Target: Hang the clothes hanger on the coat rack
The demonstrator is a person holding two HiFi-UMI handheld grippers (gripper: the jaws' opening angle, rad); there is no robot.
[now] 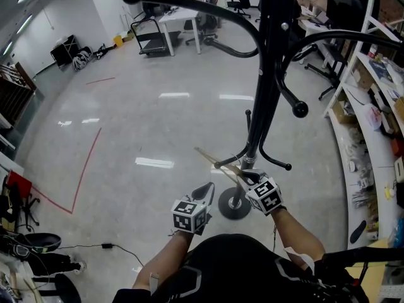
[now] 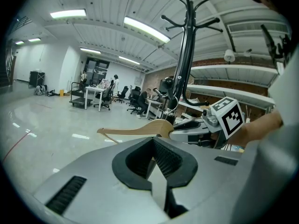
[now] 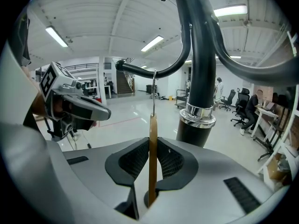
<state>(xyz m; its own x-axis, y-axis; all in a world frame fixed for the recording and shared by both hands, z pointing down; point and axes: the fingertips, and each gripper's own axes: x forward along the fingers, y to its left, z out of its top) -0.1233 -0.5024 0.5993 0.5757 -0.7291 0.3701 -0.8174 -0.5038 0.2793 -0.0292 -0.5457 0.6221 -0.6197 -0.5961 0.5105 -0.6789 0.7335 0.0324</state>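
The black coat rack (image 1: 270, 55) stands right ahead, its curved hooks spreading overhead and its round base (image 1: 235, 204) on the floor. My right gripper (image 1: 247, 177) is shut on a wooden clothes hanger (image 1: 218, 160), close to the pole and low down. In the right gripper view the hanger (image 3: 152, 148) stands edge-on between the pads, its metal hook (image 3: 153, 92) pointing up beside the pole (image 3: 198, 69). My left gripper (image 1: 205, 189) is shut and holds nothing, just left of the hanger. The left gripper view shows the hanger (image 2: 135, 129) and the right gripper (image 2: 187, 132) beyond.
Shelving (image 1: 372, 106) loaded with boxes runs along the right. Desks and office chairs (image 1: 180, 17) and a cart (image 1: 148, 40) stand at the far end. A red tape line (image 1: 85, 163) crosses the glossy floor. Gear and a cable (image 1: 120, 248) lie at lower left.
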